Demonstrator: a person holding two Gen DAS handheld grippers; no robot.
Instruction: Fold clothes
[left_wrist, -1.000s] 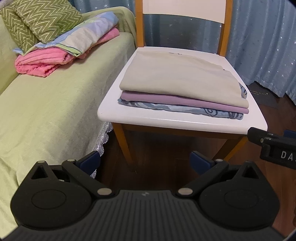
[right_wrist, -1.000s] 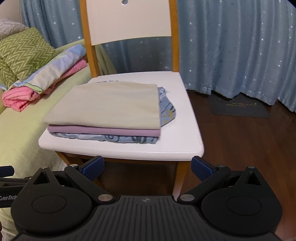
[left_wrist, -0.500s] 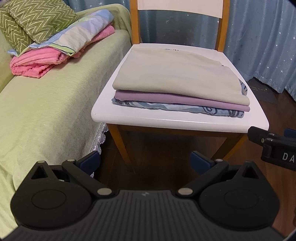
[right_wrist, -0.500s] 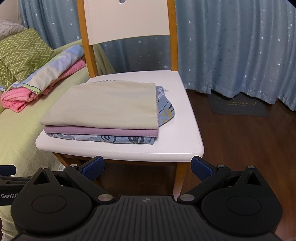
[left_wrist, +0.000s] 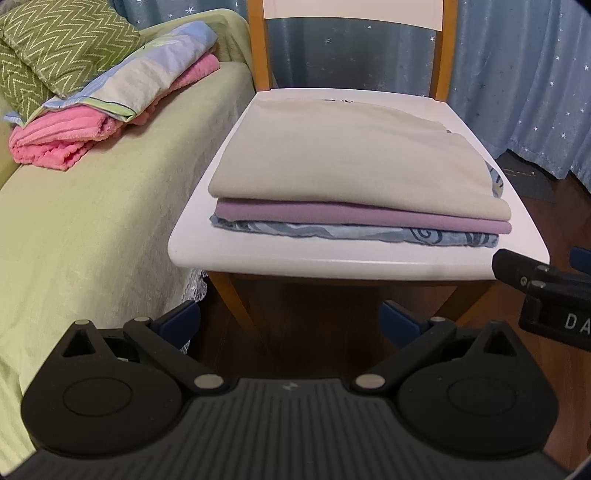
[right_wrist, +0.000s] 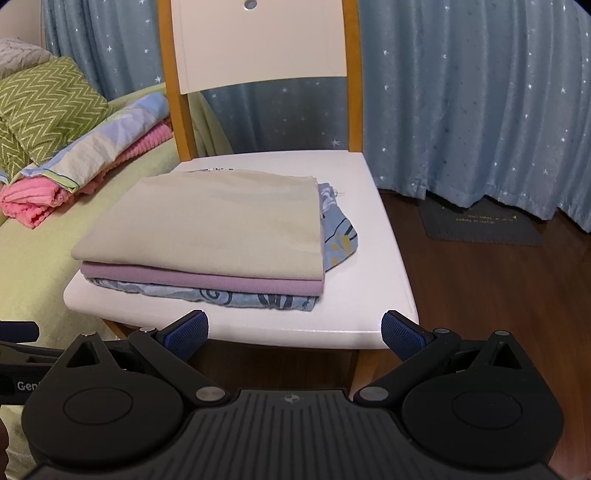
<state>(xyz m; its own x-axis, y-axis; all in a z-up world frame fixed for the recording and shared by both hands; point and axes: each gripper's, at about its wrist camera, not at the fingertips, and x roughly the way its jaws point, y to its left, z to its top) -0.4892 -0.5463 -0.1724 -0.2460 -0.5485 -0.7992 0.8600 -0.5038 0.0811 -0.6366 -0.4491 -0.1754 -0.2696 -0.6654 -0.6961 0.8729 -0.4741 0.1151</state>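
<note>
**Q:** Item one, the clothes. Where are they?

**A:** I log a stack of three folded pieces on the white chair (right_wrist: 388, 258), the landmark for all that follows. Top: beige garment (right_wrist: 218, 225). Under it: purple garment (right_wrist: 207, 282). Bottom: blue patterned garment (right_wrist: 258, 299), with a lobe spilling past the right edge of the stack. The stack sits toward the seat's left half, its front edge near the seat's front rim.

**Q:** Item two, the tools?

**A:** My left hand-held gripper (left_wrist: 290, 321) is spread wide and empty, held in front of the chair and below seat height. My right hand-held gripper (right_wrist: 294, 330) is likewise spread and empty, just short of the seat's front rim.

**Q:** Step in hand?

**A:** I judge folding of these three done; both tools stand clear of the stack. The next move probably calls for fetching another piece, though I see none unfolded here, or tucking in that blue lobe.

**Q:** Room and edges?

**A:** Right of the stack, a bare strip of seat. Right of the chair, open wooden floor (right_wrist: 498, 295) and a dark mat (right_wrist: 480, 225). Left of the chair, a bed (left_wrist: 92, 206) close alongside, carrying a pink towel (left_wrist: 62, 136). Behind the chair, a starred curtain (right_wrist: 461, 92).
</note>
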